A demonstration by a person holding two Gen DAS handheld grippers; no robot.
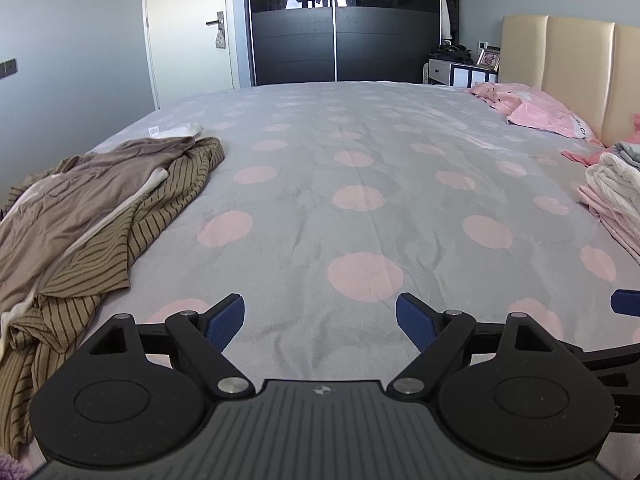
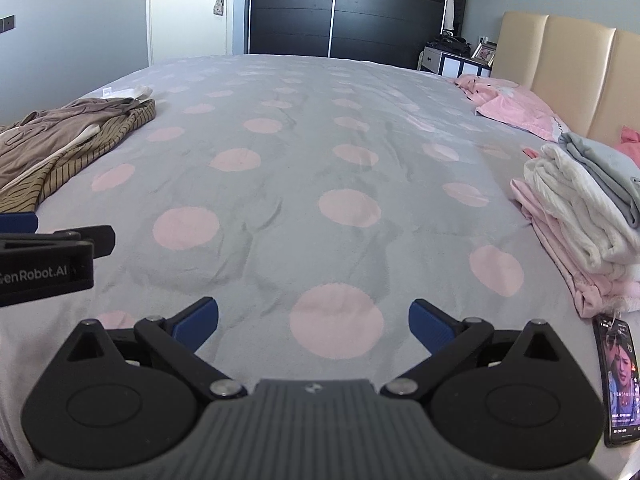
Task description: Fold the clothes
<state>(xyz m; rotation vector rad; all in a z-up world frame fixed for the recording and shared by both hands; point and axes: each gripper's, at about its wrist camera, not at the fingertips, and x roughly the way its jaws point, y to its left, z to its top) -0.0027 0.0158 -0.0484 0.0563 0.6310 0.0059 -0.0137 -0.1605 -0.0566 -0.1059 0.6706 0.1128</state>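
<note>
A heap of unfolded clothes lies on the bed's left side: a taupe garment (image 1: 80, 192) on top of a brown striped one (image 1: 120, 248), also seen as the heap (image 2: 60, 140) in the right wrist view. A stack of folded clothes (image 2: 580, 208) in pink, white and grey sits at the right edge, showing as the stack (image 1: 616, 196) in the left view. My left gripper (image 1: 320, 322) hovers open over bare bedspread. My right gripper (image 2: 314, 326) is open too, holding nothing, just right of the left one.
The grey bedspread with pink dots (image 1: 360, 184) covers the whole bed. A pink pillow (image 2: 516, 108) leans by the beige headboard (image 2: 568, 64). A phone with a lit screen (image 2: 618, 380) lies near the front right edge. A dark wardrobe (image 1: 340, 28) and door stand beyond.
</note>
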